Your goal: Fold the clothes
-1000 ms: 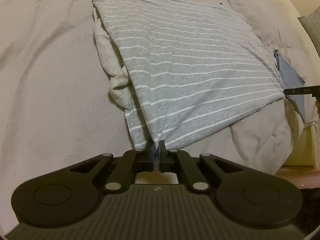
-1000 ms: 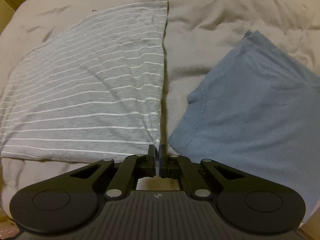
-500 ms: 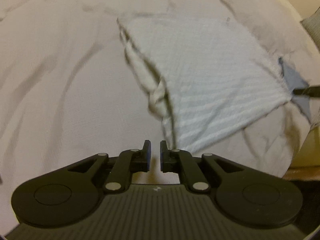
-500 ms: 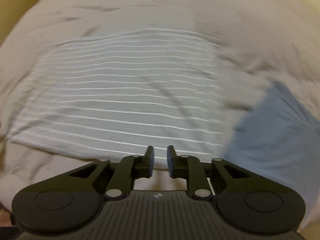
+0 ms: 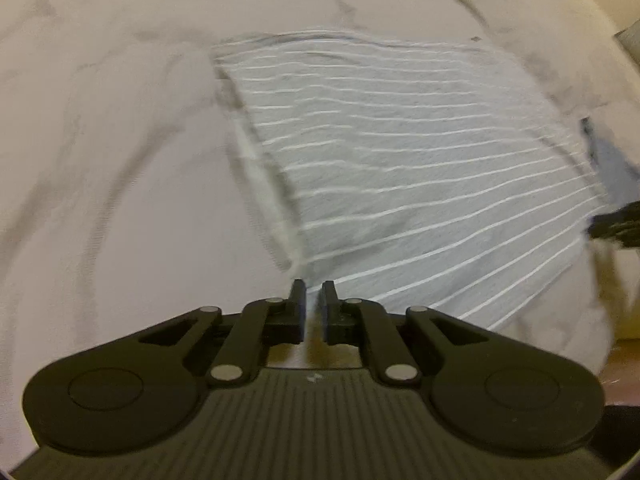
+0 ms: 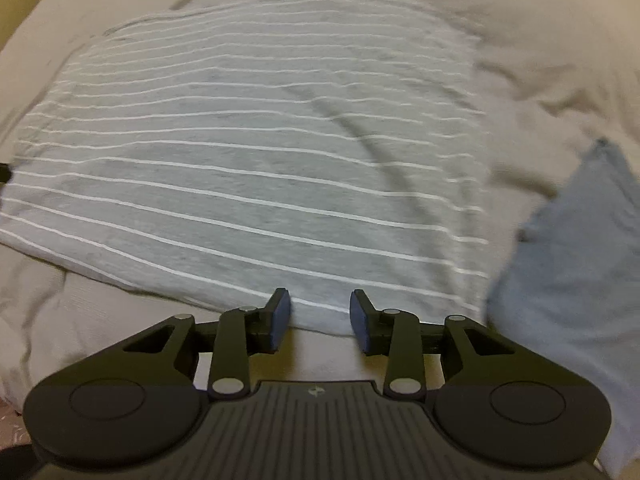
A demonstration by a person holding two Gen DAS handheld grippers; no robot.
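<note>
Pale, bumpy bed (image 6: 540, 32) cloth fills both views. Two clothes lie on it: one grey shirt (image 6: 248, 148) with thin white stripes, folded flat, and one blue shirt (image 6: 576, 264) just to its right. Both grippers point at the grey shirt's near edge. Left gripper (image 5: 311, 286): jaws a little apart, empty. Right gripper (image 6: 319, 296): jaws wide, empty.

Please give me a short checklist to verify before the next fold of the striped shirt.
1. Left gripper released: ok, narrow gap, nothing between the fingers.
2. Right gripper released: ok, wide open, empty.
3. Striped shirt lies flat: ok, only a shallow crease.
4. Left edge tidy: not ok, white fabric bunches out there.
5. Blue garment clear of shirt: cannot tell, blurred.
</note>
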